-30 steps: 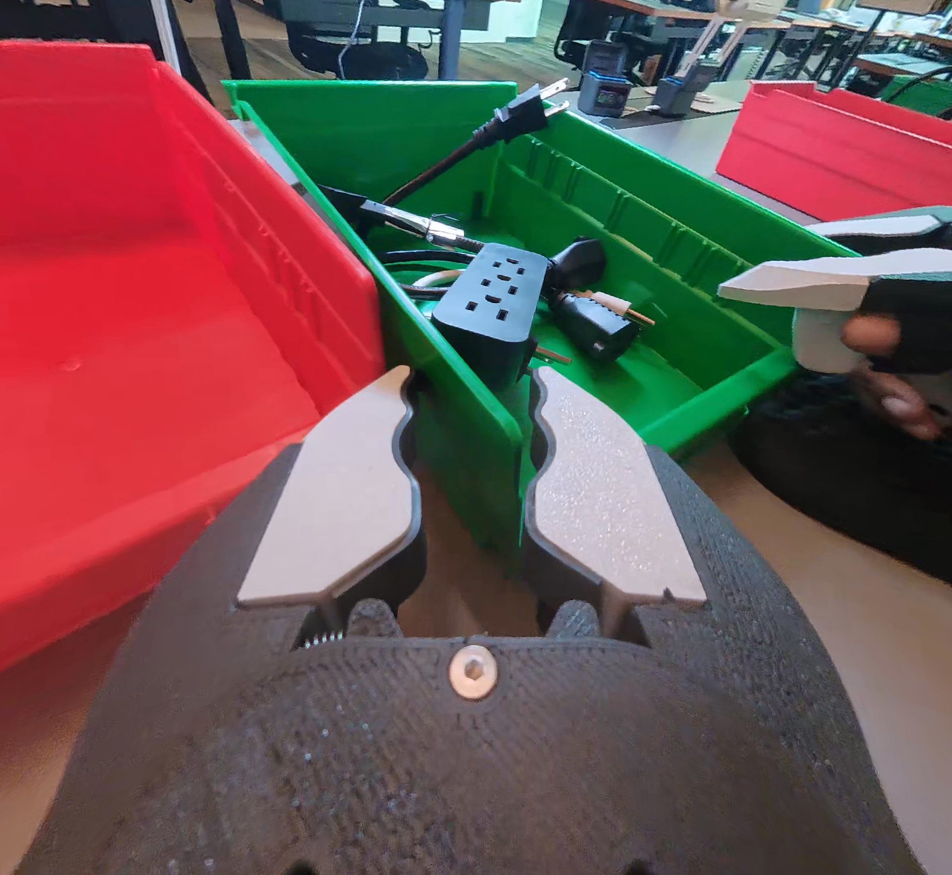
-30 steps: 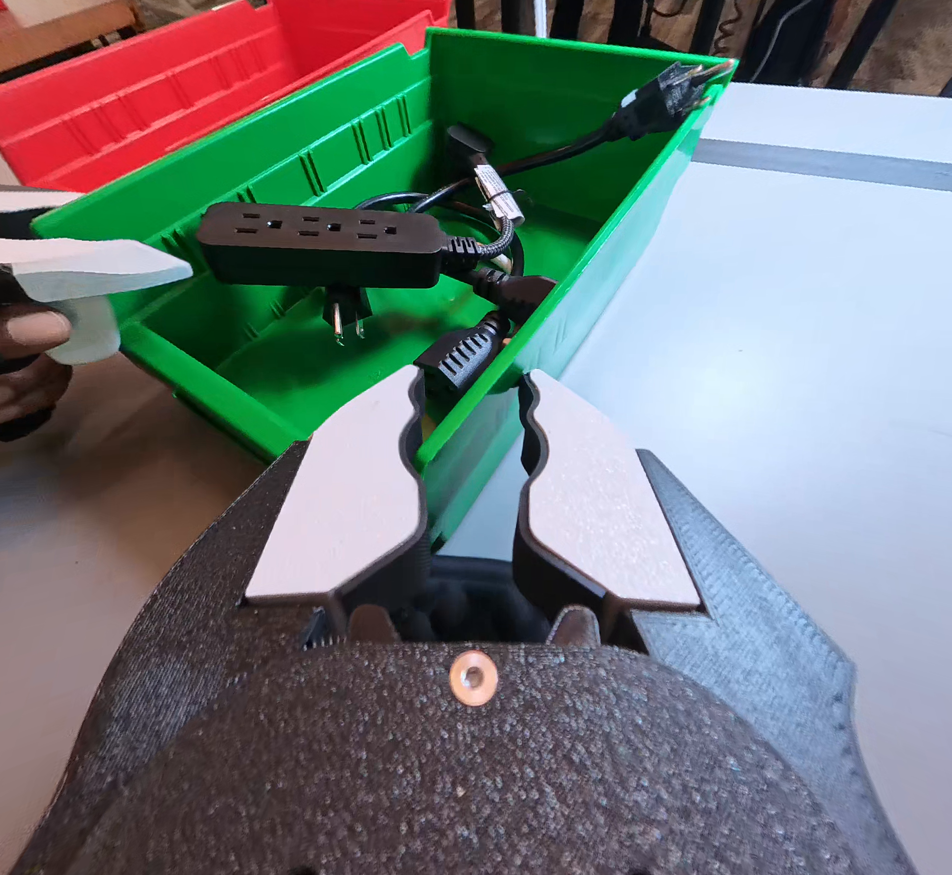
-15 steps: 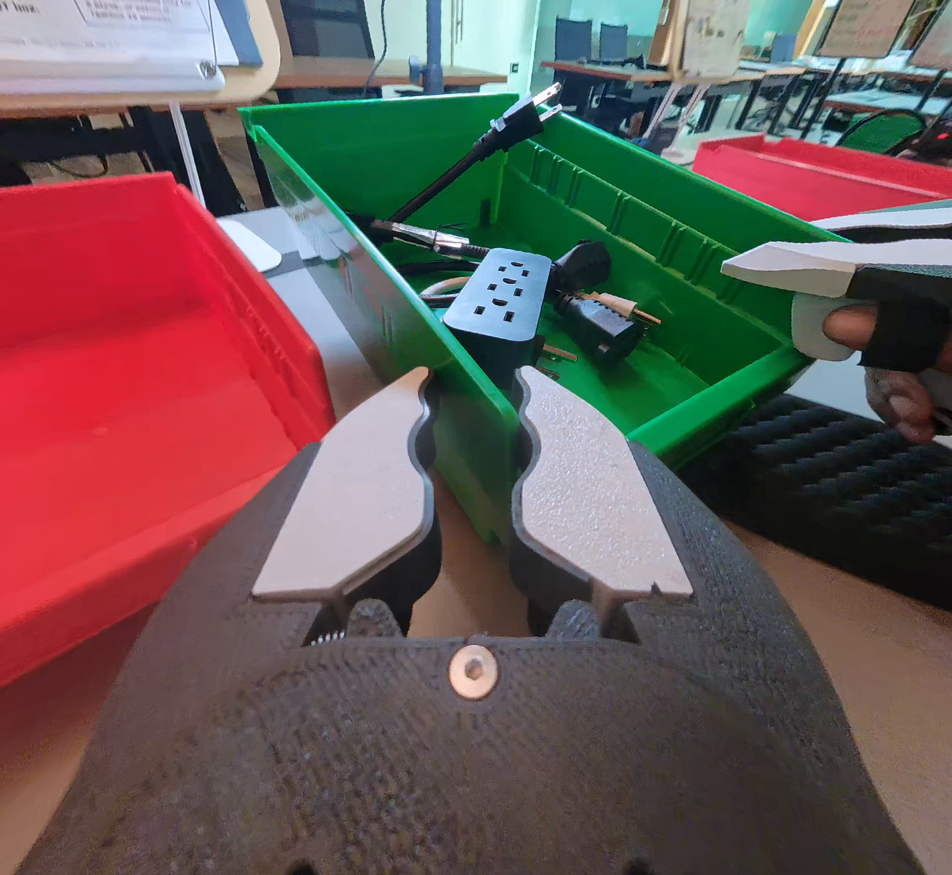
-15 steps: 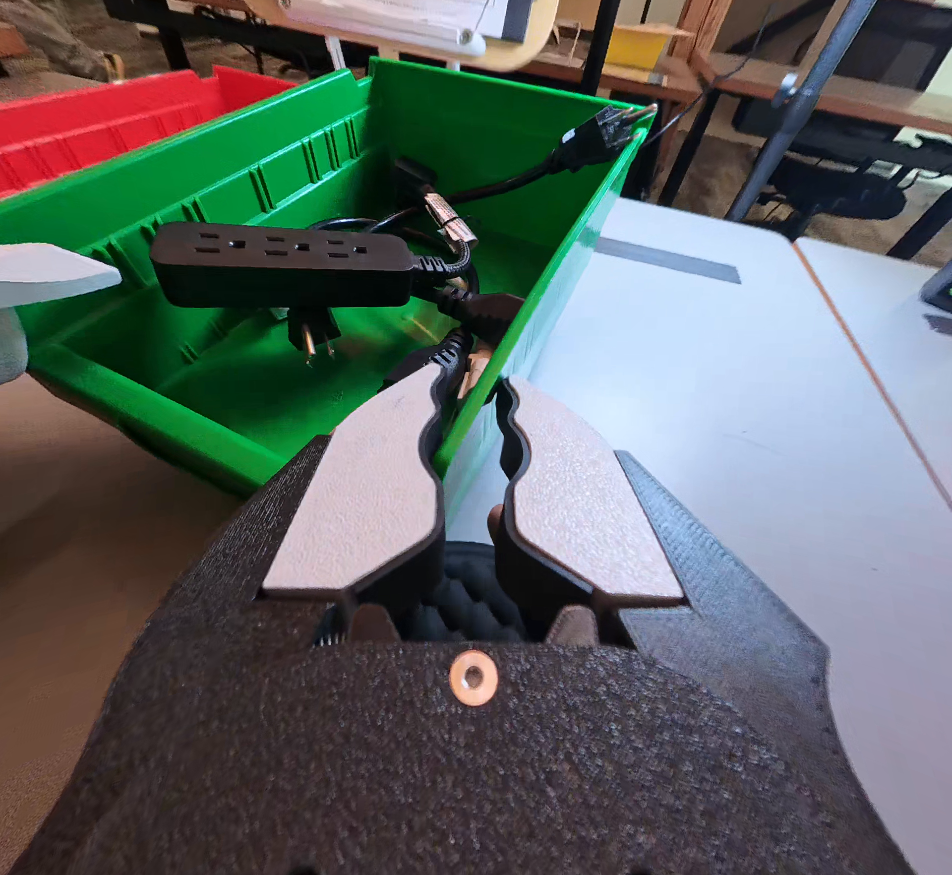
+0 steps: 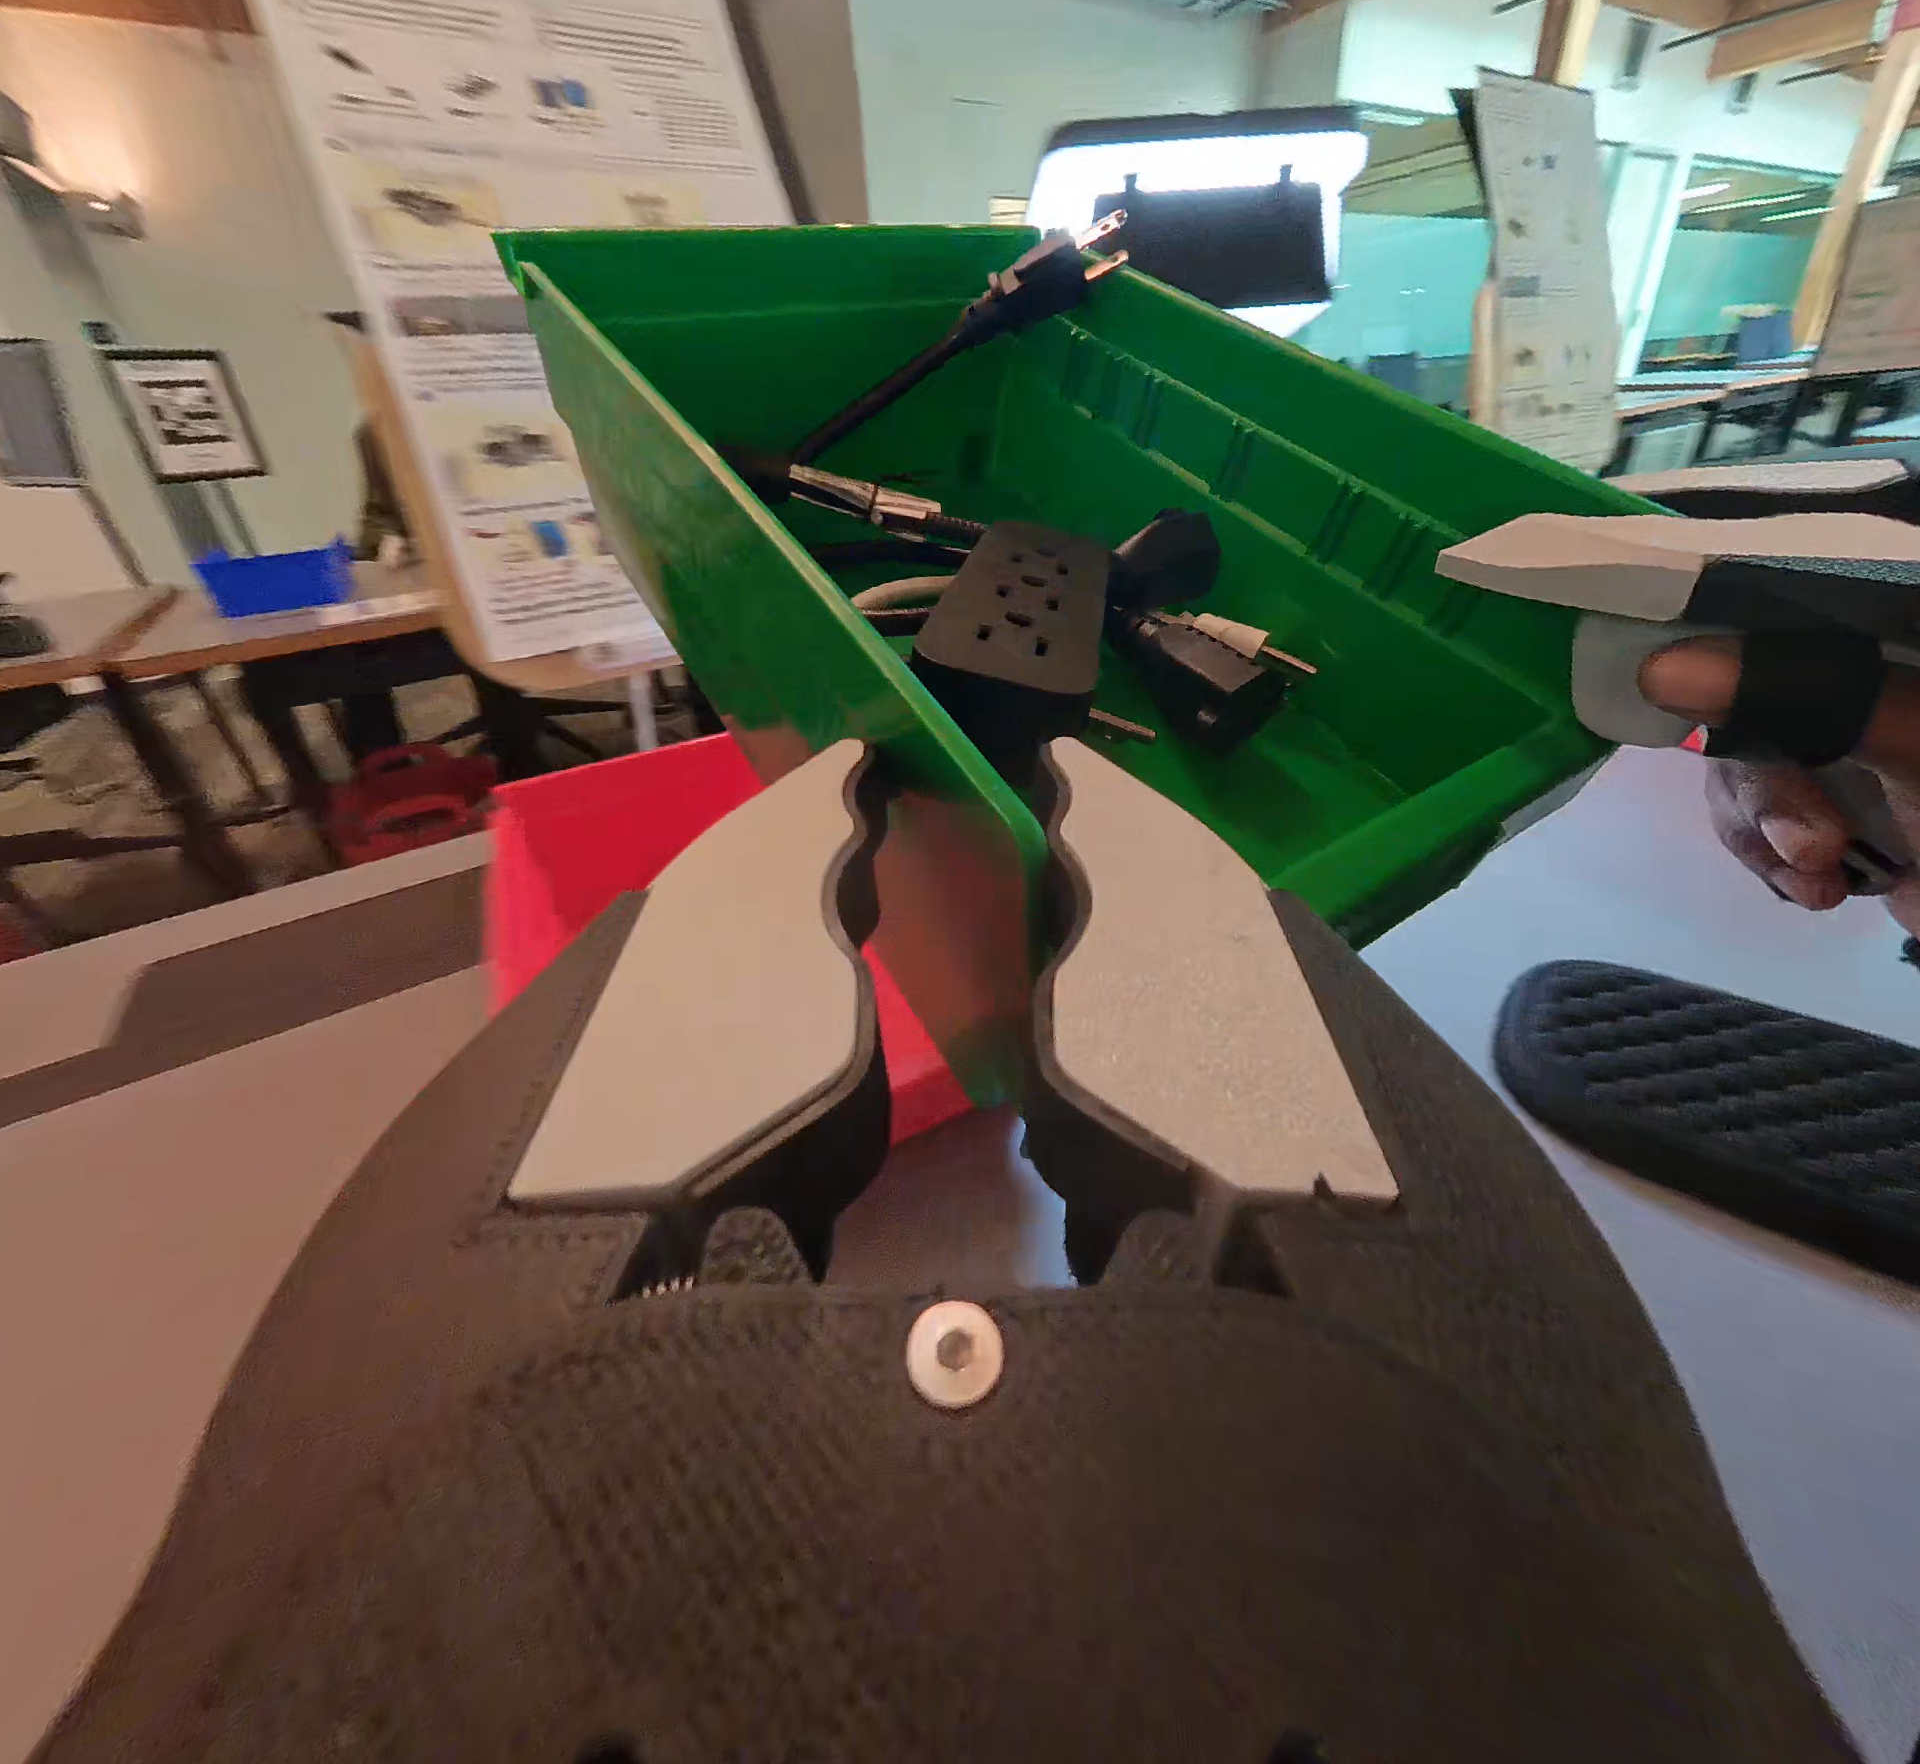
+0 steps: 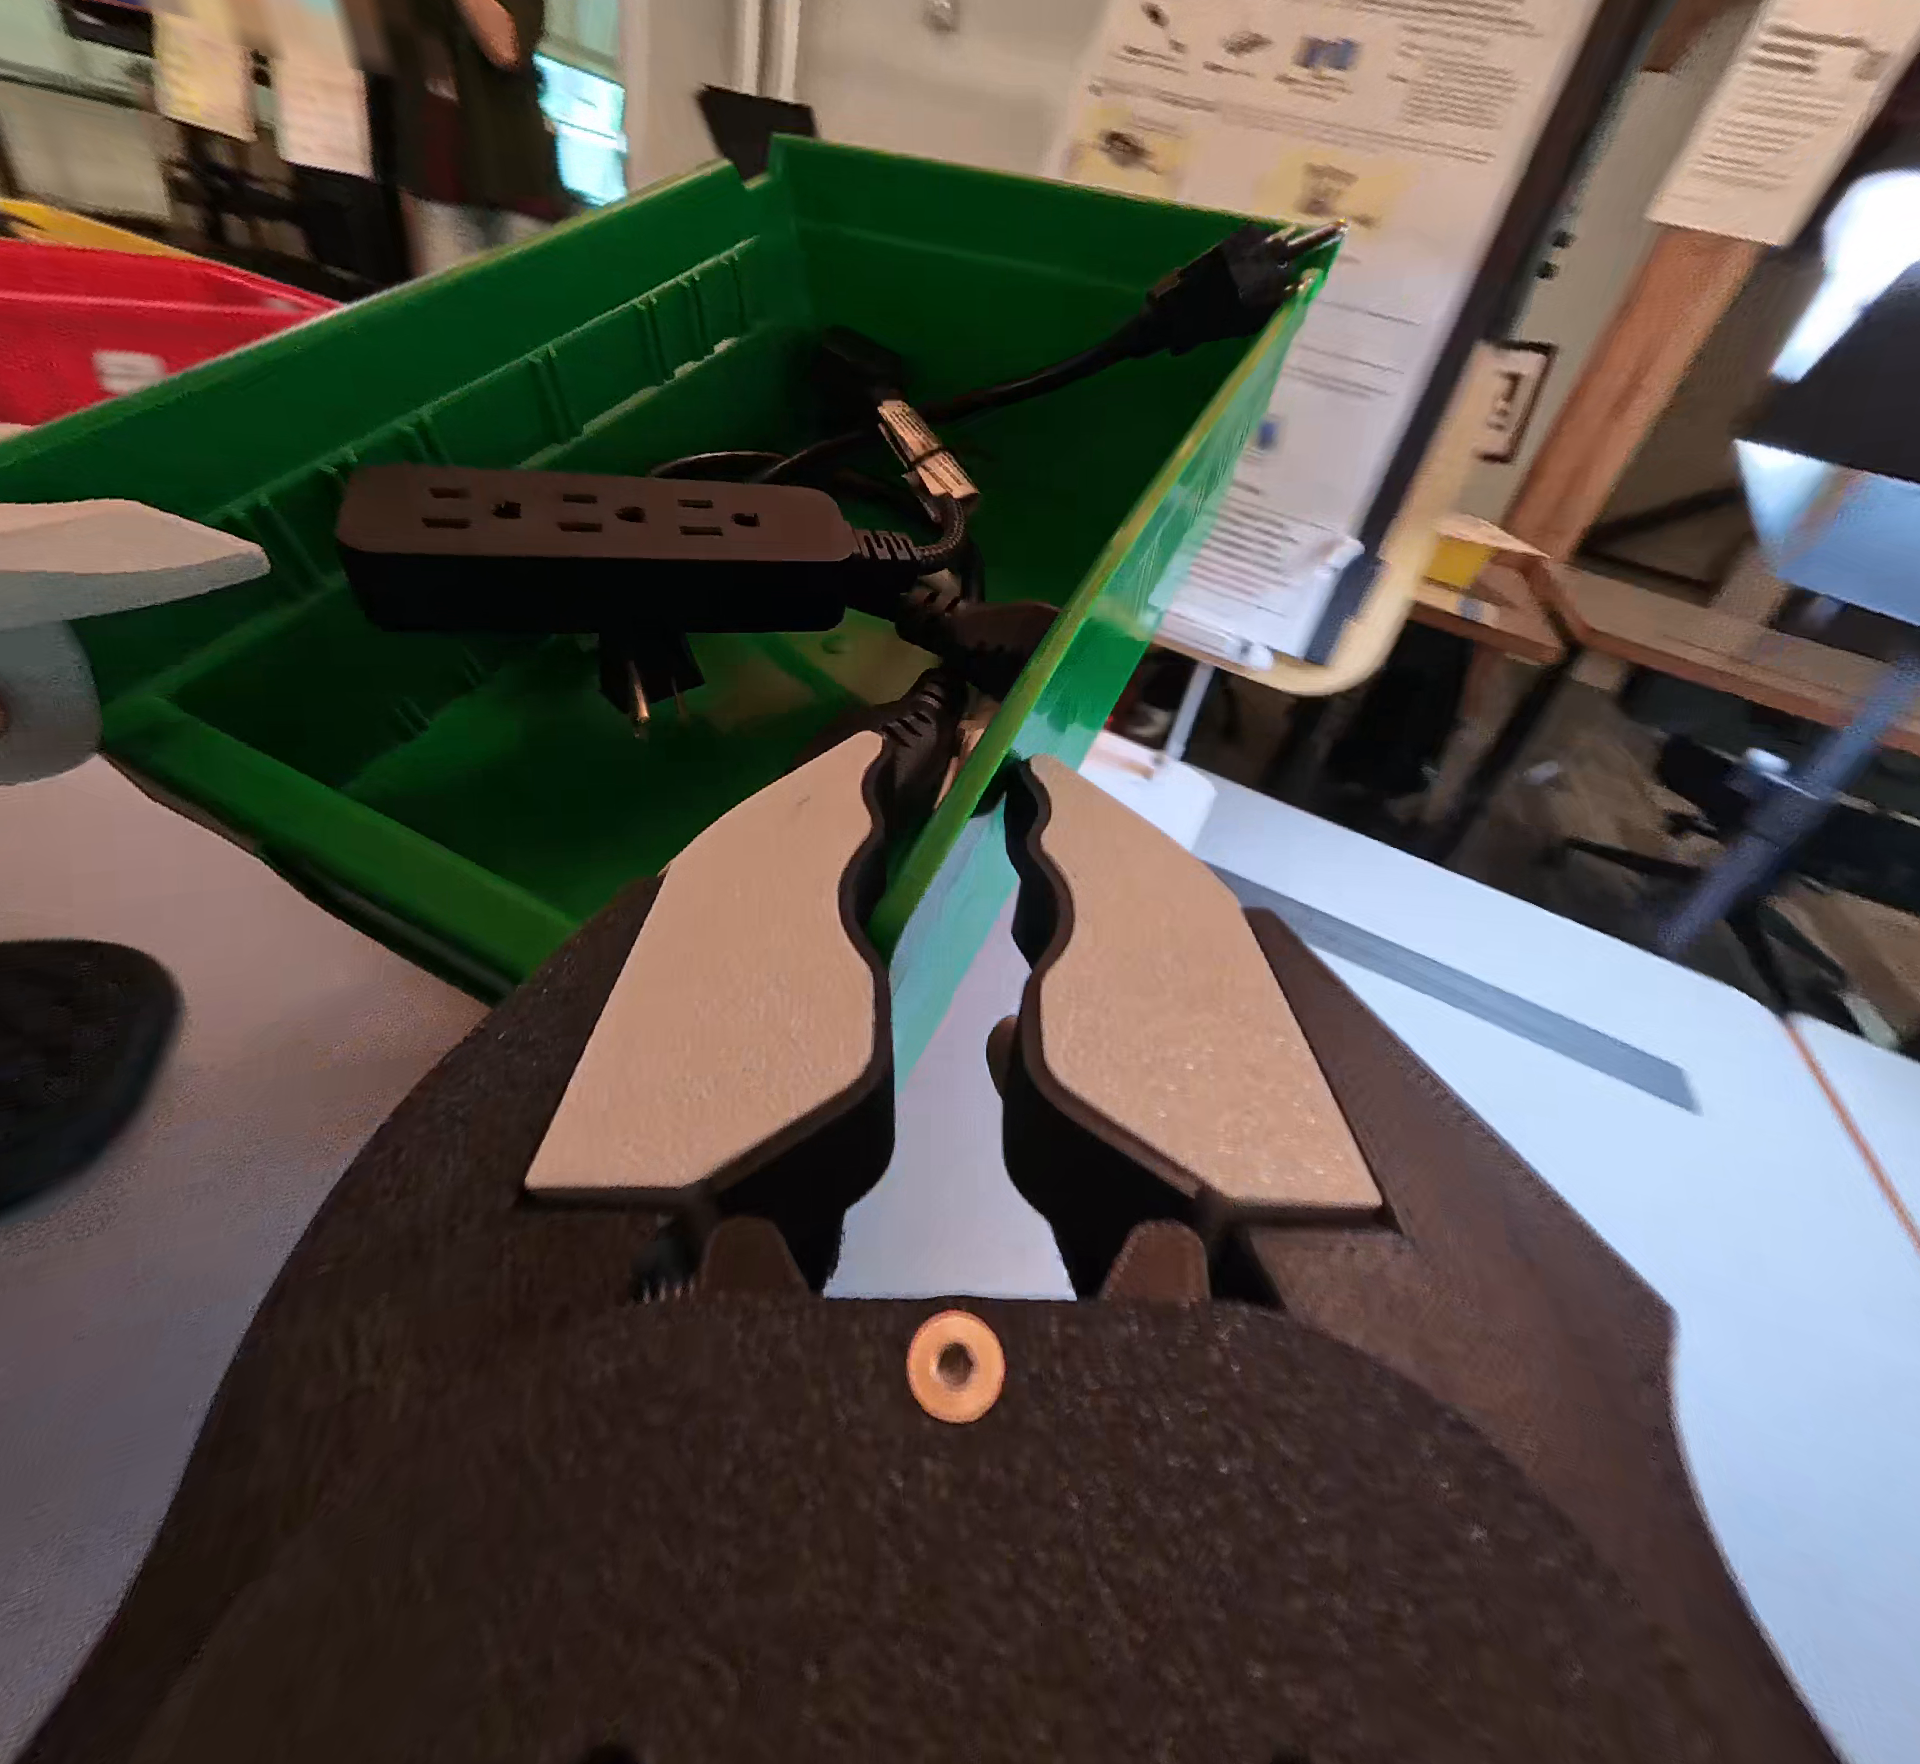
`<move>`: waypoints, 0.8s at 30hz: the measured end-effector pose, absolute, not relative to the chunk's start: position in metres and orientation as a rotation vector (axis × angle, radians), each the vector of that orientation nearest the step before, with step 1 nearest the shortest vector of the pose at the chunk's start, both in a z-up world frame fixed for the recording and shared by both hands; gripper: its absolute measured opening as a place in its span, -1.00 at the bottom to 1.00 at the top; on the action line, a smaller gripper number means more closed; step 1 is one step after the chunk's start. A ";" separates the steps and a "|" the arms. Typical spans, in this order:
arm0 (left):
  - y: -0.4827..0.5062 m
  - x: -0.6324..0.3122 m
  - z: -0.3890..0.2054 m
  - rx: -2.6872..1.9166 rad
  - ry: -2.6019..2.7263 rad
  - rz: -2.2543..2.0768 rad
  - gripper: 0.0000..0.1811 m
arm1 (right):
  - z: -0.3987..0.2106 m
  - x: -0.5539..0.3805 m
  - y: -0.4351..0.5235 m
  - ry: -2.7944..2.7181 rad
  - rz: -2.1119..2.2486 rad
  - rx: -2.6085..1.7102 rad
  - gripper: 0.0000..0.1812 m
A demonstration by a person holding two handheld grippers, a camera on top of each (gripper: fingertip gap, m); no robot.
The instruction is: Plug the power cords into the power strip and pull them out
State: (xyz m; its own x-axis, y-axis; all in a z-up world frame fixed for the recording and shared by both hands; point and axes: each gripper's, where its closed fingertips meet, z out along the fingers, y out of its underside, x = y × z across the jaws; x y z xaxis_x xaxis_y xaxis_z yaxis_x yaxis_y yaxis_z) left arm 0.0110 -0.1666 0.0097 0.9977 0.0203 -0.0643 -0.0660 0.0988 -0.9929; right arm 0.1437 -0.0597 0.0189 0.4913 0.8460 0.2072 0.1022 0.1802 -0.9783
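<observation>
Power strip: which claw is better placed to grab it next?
Left, probably: the left claw clamps the bin wall right beside the power strip; the right claw clamps the opposite wall, farther off.

left hand-held gripper (image 5: pixel 956 779) clamping green bin (image 5: pixel 1299 509) wall

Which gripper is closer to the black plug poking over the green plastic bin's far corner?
Right. The right gripper clamps the same side wall of the green plastic bin that the black plug leans on, farther along. The left gripper clamps the opposite wall.
</observation>
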 end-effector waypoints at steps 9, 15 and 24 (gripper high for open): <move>-0.302 -0.136 0.024 -1.530 -0.166 0.373 -0.70 | 0.018 -0.045 -0.161 -1.174 1.018 -1.178 -0.73; -0.348 -0.184 -0.018 -1.632 -0.286 0.450 -0.70 | -0.048 -0.110 -0.200 -1.270 1.194 -1.289 -0.72; -0.366 -0.203 -0.118 -1.689 -0.437 0.382 -0.80 | -0.136 -0.130 -0.213 -1.397 1.141 -1.431 -0.72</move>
